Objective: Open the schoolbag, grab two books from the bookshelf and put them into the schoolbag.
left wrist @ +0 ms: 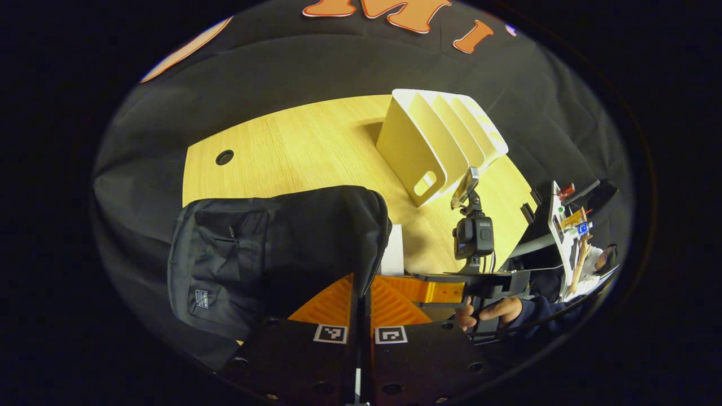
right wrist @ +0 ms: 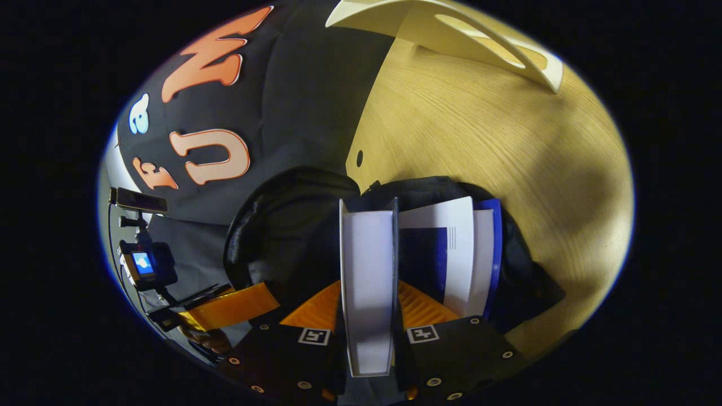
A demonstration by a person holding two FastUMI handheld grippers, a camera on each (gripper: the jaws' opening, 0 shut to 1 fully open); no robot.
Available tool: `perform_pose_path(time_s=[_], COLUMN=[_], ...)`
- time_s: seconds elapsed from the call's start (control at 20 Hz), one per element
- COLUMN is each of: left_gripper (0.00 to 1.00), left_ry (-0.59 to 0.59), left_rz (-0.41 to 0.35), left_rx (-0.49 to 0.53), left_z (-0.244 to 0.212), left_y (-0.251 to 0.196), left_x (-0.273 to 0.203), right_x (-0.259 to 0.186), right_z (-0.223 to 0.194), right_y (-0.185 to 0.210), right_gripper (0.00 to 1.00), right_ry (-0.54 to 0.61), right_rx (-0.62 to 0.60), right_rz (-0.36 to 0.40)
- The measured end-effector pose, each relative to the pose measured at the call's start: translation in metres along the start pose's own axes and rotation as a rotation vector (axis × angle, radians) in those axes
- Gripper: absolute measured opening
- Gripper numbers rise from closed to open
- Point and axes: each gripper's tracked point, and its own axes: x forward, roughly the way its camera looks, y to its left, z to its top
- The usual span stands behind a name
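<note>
Wooden table w/ black cloth wall behind. Left gripper view, left to right: black schoolbag near-left on table, its opened edge pinched between left gripper fingers, which are nearly together on the fabric; white bookshelf far right of bag, slots bare; right gripper near right w/ a hand on it.

Right gripper view: schoolbag gapes open at near centre. Right gripper clamps a white book edge-on, both fingers pressing it, over bag mouth. Second book, blue/white cover, just right of it, already inside bag. Bookshelf far right.
</note>
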Motion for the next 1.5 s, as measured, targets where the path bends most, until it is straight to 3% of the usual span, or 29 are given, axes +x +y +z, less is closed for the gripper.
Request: perform_pose_path(time_s=[0.05,0.15,0.25,0.4,0.45,0.5,0.55,0.65,1.15,1.25,1.5], left_gripper=[0.04,0.04,0.04,0.04,0.04,0.04,0.04,0.04,0.08,0.13,0.13], left_ry=[0.000,-0.001,-0.004,-0.007,-0.005,-0.003,-0.004,0.003,0.052,0.052,0.036], left_rz=[0.000,0.001,-0.004,-0.006,-0.006,-0.001,0.006,0.022,0.192,0.194,0.133], left_rx=[-0.003,-0.001,-0.007,-0.008,-0.002,0.004,0.003,-0.007,0.032,0.031,-0.044], left_z=[0.000,-0.001,-0.002,-0.004,-0.005,-0.006,-0.006,-0.010,-0.018,-0.017,-0.014], left_y=[-0.001,-0.002,-0.003,-0.004,-0.004,-0.005,-0.004,-0.006,-0.017,-0.026,-0.070], left_x=[0.000,0.003,0.004,0.008,0.009,0.011,0.012,0.017,0.026,0.027,0.034], right_x=[0.003,0.006,0.002,-0.016,-0.025,-0.034,-0.044,-0.063,-0.152,-0.168,-0.210], right_z=[-0.001,-0.003,-0.004,-0.001,0.003,0.007,0.012,0.022,0.095,0.104,0.133], right_y=[0.001,0.005,-0.002,-0.010,-0.011,-0.011,-0.009,-0.003,0.001,0.004,0.011], right_gripper=[0.35,0.35,0.41,0.62,0.84,0.67,0.86,0.94,0.94,0.94,0.94], right_ry=[0.007,0.037,0.054,0.102,0.104,0.107,0.099,0.079,-0.024,-0.028,-0.061], right_rx=[-0.002,-0.003,-0.060,-0.179,-0.210,-0.236,-0.251,-0.265,-0.258,-0.287,-0.394], right_rz=[-0.006,-0.043,-0.145,-0.281,-0.310,-0.339,-0.347,-0.359,-0.332,-0.331,-0.356])
